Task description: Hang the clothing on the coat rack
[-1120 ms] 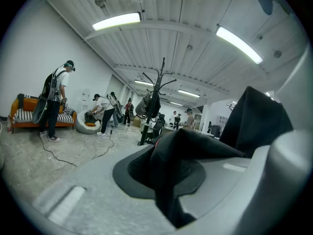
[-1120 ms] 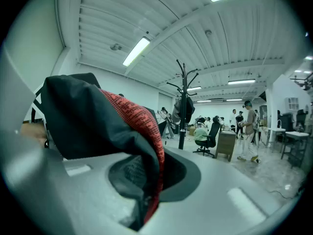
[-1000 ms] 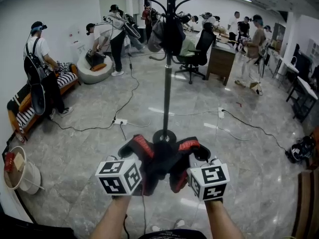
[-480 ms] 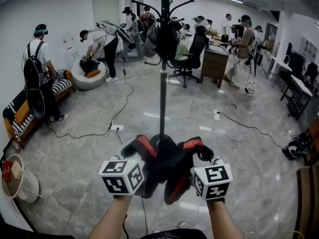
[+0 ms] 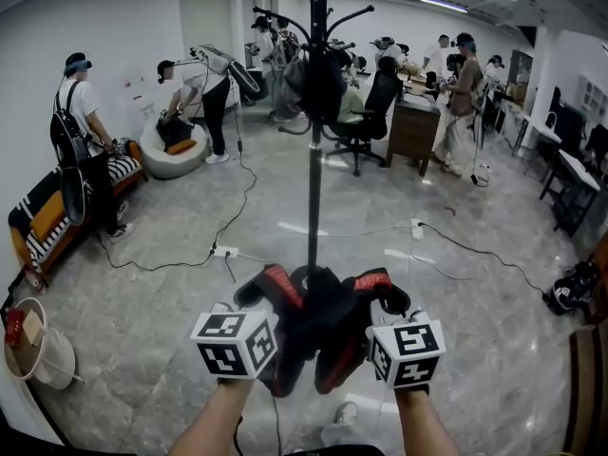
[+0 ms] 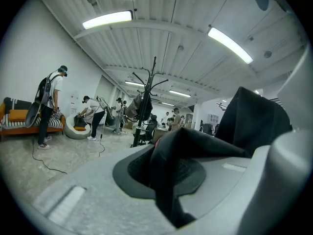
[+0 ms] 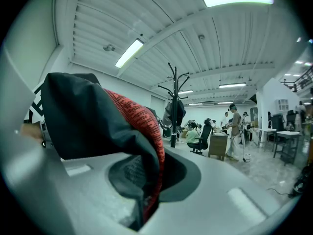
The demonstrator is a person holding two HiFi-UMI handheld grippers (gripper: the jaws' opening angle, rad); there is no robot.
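Both jaws pinching garment [image 5: 318, 323], rack [image 5: 313, 164] ahead

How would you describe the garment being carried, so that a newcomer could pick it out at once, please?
Find the tall black coat rack standing mid-floor. Just below its base in the head view, the left tool and the right tool pinch a bunched garment. Unlike the dark clothes hanging on the rack, it is black with red bands.
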